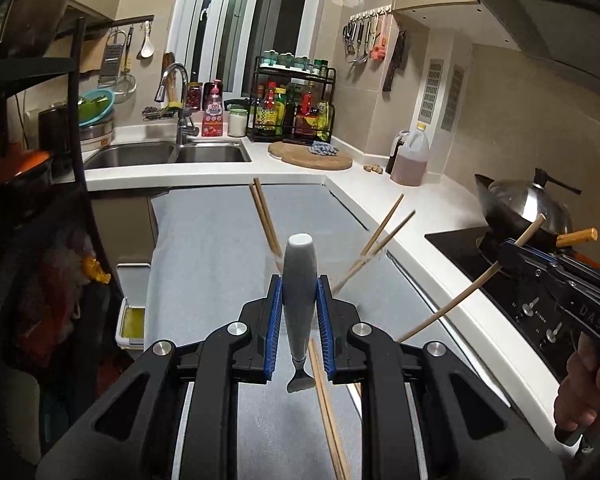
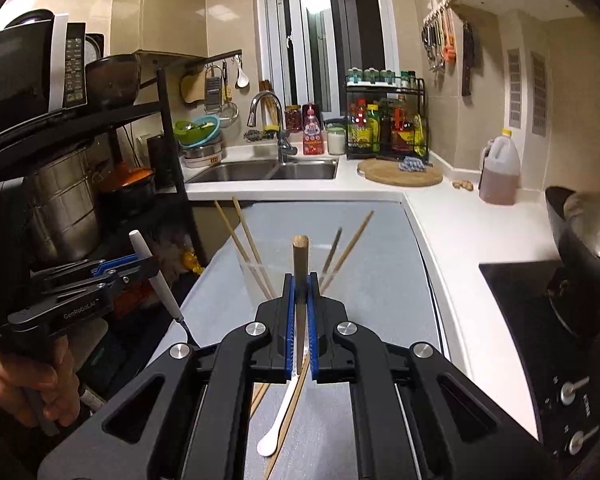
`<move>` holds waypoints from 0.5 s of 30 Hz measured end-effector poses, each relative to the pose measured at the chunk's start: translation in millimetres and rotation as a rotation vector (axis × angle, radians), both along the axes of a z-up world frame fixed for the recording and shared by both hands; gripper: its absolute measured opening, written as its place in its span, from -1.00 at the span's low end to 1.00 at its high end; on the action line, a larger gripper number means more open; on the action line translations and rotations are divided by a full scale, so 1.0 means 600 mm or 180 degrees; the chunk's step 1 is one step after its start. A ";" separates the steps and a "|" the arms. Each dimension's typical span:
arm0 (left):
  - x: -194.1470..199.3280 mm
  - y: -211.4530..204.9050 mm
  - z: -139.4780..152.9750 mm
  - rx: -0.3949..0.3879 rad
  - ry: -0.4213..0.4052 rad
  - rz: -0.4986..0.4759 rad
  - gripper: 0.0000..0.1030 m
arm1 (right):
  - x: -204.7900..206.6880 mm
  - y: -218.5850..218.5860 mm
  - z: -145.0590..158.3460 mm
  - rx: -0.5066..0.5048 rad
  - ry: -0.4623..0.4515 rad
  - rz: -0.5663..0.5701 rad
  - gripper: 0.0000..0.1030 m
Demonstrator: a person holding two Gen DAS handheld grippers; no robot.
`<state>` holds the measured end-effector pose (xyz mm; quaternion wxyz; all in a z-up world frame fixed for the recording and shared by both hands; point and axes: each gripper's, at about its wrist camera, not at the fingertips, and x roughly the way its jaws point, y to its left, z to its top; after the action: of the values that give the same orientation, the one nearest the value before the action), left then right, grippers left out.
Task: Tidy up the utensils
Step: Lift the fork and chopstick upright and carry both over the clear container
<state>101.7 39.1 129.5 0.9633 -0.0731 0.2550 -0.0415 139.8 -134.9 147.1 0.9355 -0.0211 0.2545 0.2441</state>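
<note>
Grey-handled, the utensil [image 1: 299, 296] sits clamped upright in the left gripper [image 1: 299, 316], just short of the clear glass holder [image 2: 288, 280]. Beside it the right gripper [image 2: 299, 320] pinches a single wooden chopstick [image 2: 300, 280]. More chopsticks [image 1: 266, 220] already lean inside the holder. Loading looks to be the step in hand; each piece next needs lowering, tip first, into the holder, then releasing. Loose chopsticks [image 2: 288, 420] and a white spoon [image 2: 278, 420] lie nearer, waiting.

A grey-handled utensil [image 1: 299, 280] is gripped between blue ribbed pads [image 1: 275, 312] of the black left claw [image 1: 299, 316]; a tan wooden chopstick [image 2: 300, 280] is pinched in the right claw [image 2: 300, 320]. Beneath, a white spoon [image 2: 278, 424] is seen on the pale grey worktop [image 1: 208, 248].
</note>
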 end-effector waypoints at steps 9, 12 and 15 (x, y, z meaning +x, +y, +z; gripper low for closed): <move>0.057 0.007 0.097 -0.0055 -0.0257 -0.0103 -0.66 | 0.056 0.022 0.103 0.0160 -0.0335 0.0057 -0.88; 0.083 0.005 0.114 -0.0100 -0.0329 -0.0137 -0.66 | 0.081 0.034 0.122 0.0206 -0.0414 0.0043 -0.89; 0.109 0.001 0.124 -0.0085 -0.0404 -0.0143 -0.66 | 0.109 0.049 0.122 0.0168 -0.0452 0.0036 -0.89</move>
<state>167.2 39.8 204.1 0.9752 -0.0775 0.1945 -0.0711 205.0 -105.4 220.4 0.9501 -0.0151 0.1808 0.2539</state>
